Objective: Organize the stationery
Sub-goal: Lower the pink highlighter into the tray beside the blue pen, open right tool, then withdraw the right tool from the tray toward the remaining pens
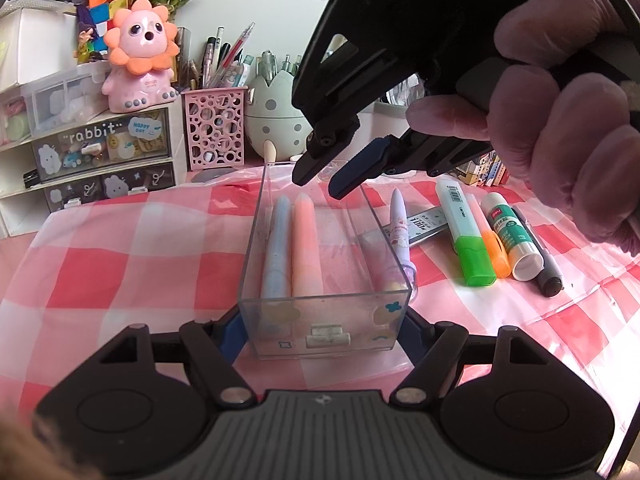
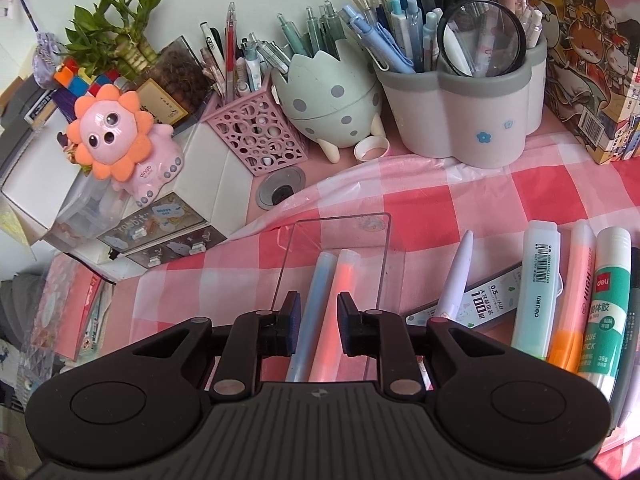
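Observation:
A clear plastic box [image 1: 256, 240] lies lengthwise on the pink checked cloth. My left gripper [image 1: 322, 328] is shut on its near end, one pad on each side wall. Inside, a blue pen [image 1: 276, 248] and a peach pen [image 1: 306, 248] lie side by side. My right gripper [image 1: 320, 184], held by a gloved hand, hovers over the box's far end with its fingers slightly apart and nothing between them. In the right wrist view the right gripper [image 2: 319, 300] looks down at the blue pen [image 2: 320, 276] and the peach pen [image 2: 344, 276] in the box [image 2: 336, 232].
Right of the box lie a lilac pen [image 2: 456, 276], a lead case [image 2: 492, 292], a green highlighter [image 2: 536, 288], an orange highlighter [image 2: 572, 292], a glue stick [image 2: 608, 304] and a dark marker [image 1: 544, 268]. Pen holders [image 2: 460, 120], small drawers [image 1: 104, 148] and a lion figure [image 1: 140, 56] line the back.

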`<move>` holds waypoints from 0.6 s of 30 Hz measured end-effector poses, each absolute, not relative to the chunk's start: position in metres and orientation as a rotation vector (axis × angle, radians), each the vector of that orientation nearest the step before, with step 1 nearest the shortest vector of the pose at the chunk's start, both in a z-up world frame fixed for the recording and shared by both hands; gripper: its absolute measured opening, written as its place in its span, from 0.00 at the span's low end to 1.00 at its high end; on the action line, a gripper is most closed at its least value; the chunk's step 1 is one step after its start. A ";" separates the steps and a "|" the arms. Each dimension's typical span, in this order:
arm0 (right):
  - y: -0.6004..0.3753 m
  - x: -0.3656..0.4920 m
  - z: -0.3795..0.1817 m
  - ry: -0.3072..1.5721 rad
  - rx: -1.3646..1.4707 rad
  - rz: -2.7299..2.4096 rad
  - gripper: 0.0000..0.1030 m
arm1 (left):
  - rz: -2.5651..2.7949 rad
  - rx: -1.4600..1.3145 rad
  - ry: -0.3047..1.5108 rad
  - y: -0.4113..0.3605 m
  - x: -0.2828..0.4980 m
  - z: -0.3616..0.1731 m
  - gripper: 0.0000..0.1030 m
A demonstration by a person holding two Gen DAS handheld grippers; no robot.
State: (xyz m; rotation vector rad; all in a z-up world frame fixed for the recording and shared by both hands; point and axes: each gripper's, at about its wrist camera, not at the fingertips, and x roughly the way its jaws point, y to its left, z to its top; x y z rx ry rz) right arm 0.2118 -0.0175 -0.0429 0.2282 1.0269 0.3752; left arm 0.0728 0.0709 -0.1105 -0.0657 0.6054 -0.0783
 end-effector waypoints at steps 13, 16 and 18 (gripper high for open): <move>-0.020 0.200 -0.035 1.014 0.181 0.418 0.39 | -0.079 -0.066 0.605 0.071 0.073 -0.110 0.48; -0.025 0.196 -0.030 1.004 0.167 0.430 0.47 | -0.079 -0.065 0.606 0.071 0.073 -0.110 0.48; -0.029 0.193 -0.028 0.995 0.160 0.431 0.50 | -0.078 -0.062 0.606 0.071 0.073 -0.110 0.48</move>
